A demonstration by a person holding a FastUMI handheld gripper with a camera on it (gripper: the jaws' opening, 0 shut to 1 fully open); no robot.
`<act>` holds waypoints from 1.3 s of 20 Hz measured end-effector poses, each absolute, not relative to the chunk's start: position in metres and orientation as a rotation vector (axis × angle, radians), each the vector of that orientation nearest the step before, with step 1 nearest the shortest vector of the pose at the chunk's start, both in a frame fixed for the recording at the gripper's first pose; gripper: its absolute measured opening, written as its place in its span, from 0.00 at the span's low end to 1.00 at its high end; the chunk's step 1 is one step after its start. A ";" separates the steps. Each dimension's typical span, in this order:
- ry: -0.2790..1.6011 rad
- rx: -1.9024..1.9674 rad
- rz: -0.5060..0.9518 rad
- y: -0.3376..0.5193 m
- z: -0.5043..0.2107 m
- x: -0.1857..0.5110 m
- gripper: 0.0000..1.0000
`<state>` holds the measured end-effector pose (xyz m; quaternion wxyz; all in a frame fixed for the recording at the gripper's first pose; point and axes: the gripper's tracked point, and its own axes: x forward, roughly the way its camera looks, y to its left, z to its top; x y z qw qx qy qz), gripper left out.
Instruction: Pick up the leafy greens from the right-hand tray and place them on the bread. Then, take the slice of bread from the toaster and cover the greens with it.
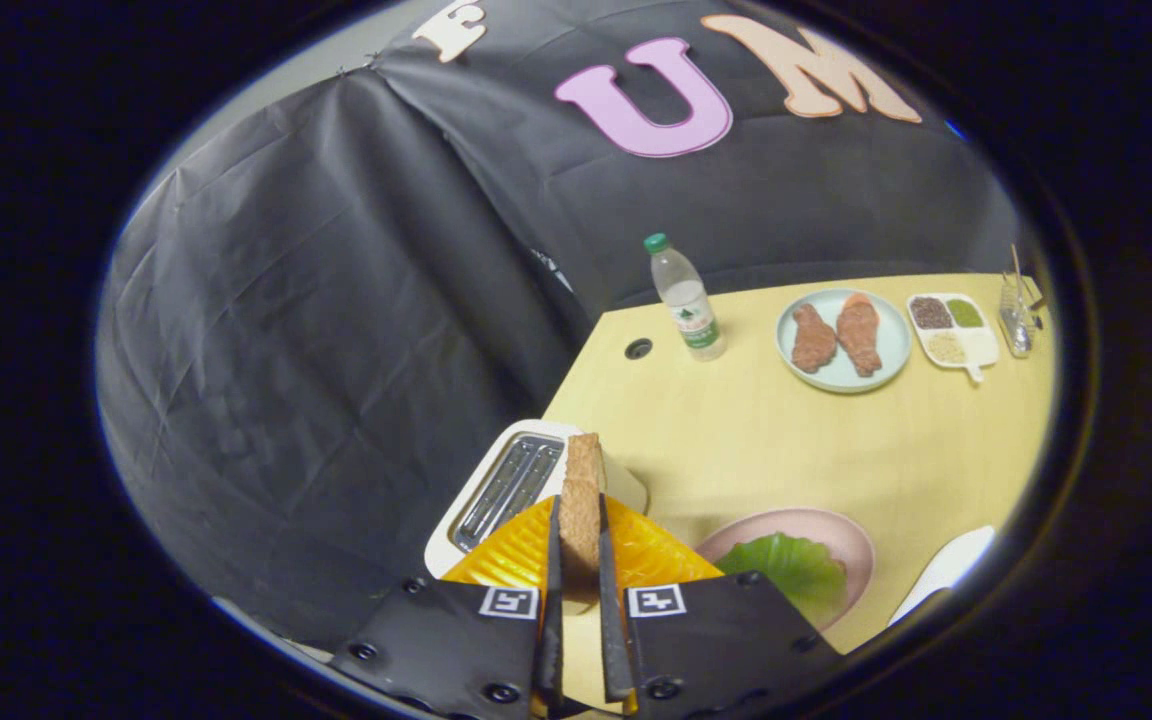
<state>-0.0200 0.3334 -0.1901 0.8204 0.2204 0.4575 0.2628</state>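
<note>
Hand-held gripper [581, 600] clamps bread slice [582, 505] edge-on, above toaster [496, 490]. Greens [784, 566] already on pink plate [841, 535], right of fingers. We swing slice over, lay flat, centre before releasing.

Pale toaster [496, 490]: near end hidden behind gripper [579, 560]. Pink round plate [836, 535]: near rim hidden. White tray [951, 565]: mostly cut off. Small clear holder [1018, 318] by divided dish: contents too small to ID.
</note>
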 end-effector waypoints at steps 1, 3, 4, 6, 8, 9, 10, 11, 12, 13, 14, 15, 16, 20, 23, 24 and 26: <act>0.978 0.468 0.540 0.324 -0.196 -0.020 0.18; 0.993 0.470 0.509 0.309 -0.212 -0.023 0.19; 1.003 0.472 0.496 0.304 -0.220 -0.028 0.19; 1.018 0.479 0.467 0.291 -0.233 -0.033 0.18; 1.025 0.502 0.443 0.285 -0.244 -0.035 0.19; 1.029 0.522 0.435 0.283 -0.248 -0.037 0.19; 1.033 0.537 0.425 0.280 -0.252 -0.039 0.19; 1.037 0.543 0.412 0.276 -0.258 -0.040 0.19; 1.041 0.546 0.397 0.272 -0.264 -0.042 0.19; 1.050 0.556 0.384 0.268 -0.269 -0.044 0.19; 1.059 0.570 0.375 0.265 -0.275 -0.047 0.19; 1.070 0.588 0.364 0.263 -0.279 -0.049 0.19; 1.083 0.594 0.356 0.260 -0.285 -0.053 0.19; 1.100 0.522 0.304 0.237 -0.311 -0.063 0.19; 1.113 0.522 0.267 0.224 -0.323 -0.067 0.19; 1.119 0.517 0.258 0.220 -0.327 -0.069 0.19; 1.142 0.497 0.249 0.214 -0.335 -0.075 0.26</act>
